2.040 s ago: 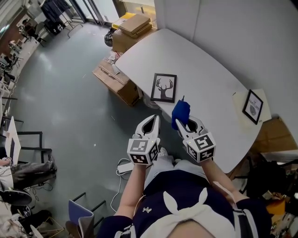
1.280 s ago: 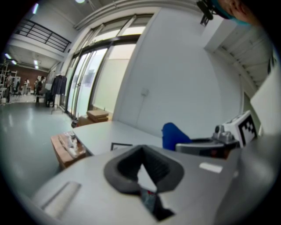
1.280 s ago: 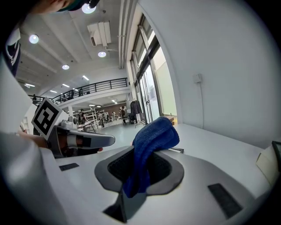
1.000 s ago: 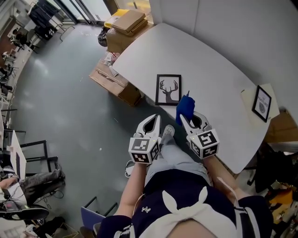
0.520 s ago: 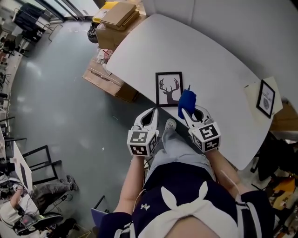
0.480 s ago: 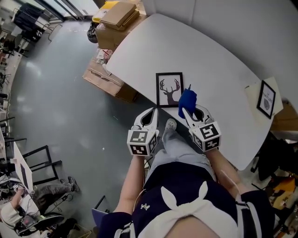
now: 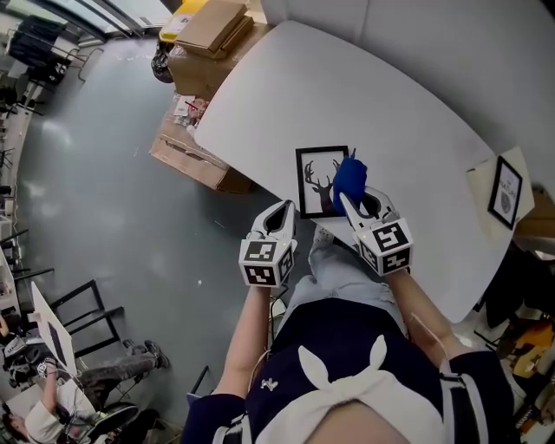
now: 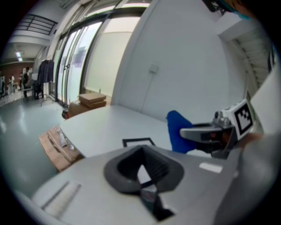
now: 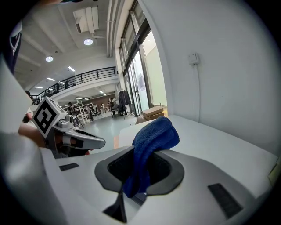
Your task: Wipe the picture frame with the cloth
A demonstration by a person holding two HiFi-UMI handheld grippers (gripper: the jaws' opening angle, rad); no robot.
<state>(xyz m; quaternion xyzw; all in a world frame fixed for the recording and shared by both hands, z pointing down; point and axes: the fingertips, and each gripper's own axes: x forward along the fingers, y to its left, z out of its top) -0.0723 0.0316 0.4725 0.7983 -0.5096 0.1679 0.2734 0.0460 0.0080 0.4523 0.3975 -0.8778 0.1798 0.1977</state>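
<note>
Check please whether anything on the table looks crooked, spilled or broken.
Nothing stands out. The deer frame lies flat and looks whole near the front edge of the table, only set at an angle to that edge. The right claw pinches the blue cloth over the frame's right side. Nothing is spilled.

A white round-cornered bench (image 7: 381, 95) is standing against a pale wall (image 7: 451, 43), over a glossy grey floor (image 7: 95, 191). Brown cardboard boxes (image 7: 208, 26) are sitting stacked by its far corner, and flattened cardboard cartons (image 7: 186, 149) are lying on the floor just beside its edge. A small black-framed print (image 7: 506, 191) is resting on a cream sheet (image 7: 479, 182) at the bench's right end.
</note>
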